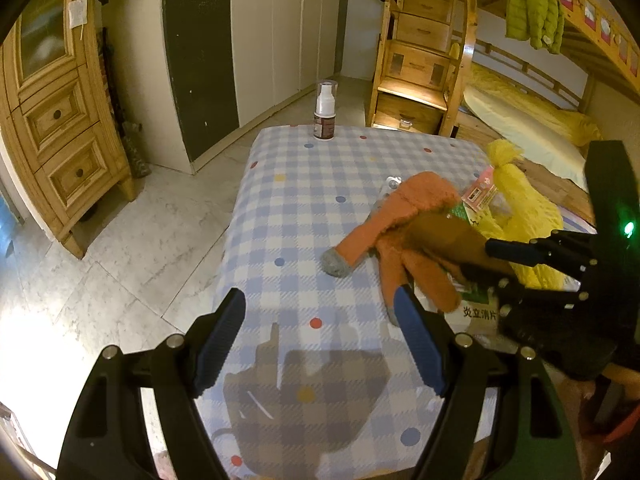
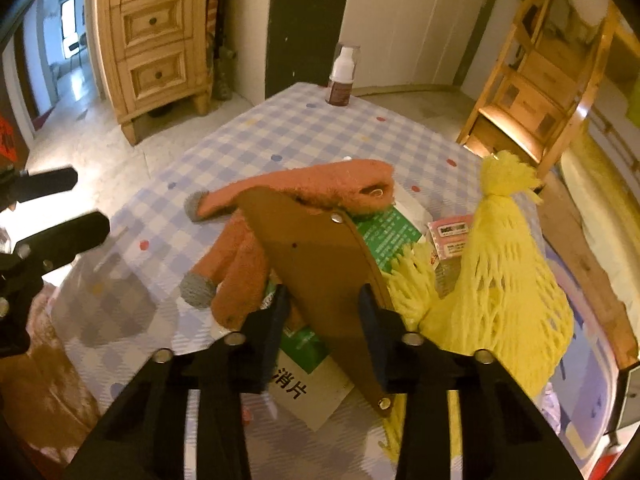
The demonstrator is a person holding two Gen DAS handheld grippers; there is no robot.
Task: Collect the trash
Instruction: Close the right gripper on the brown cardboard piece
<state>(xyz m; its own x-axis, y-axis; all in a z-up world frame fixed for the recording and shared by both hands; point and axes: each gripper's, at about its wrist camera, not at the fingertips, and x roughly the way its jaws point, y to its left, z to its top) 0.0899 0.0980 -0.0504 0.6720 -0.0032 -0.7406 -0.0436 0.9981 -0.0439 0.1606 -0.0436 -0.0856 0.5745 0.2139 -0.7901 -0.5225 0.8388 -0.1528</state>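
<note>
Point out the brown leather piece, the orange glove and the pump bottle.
brown leather piece (image 2: 320, 256): right wrist view, flat middle.
orange fuzzy glove (image 1: 412, 200): left wrist view, cuff.
white pump bottle (image 1: 325, 114): left wrist view, body.

One glove (image 1: 394, 236), one bottle (image 1: 325, 112), two nets (image 2: 500, 272).

orange glove (image 2: 296, 196), yellow net (image 2: 500, 280)

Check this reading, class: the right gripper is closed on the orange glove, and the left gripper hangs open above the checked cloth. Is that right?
One error. The right gripper is closed on a brown leather piece, not the orange glove behind it, as the right wrist view shows. The left gripper is open.
</note>
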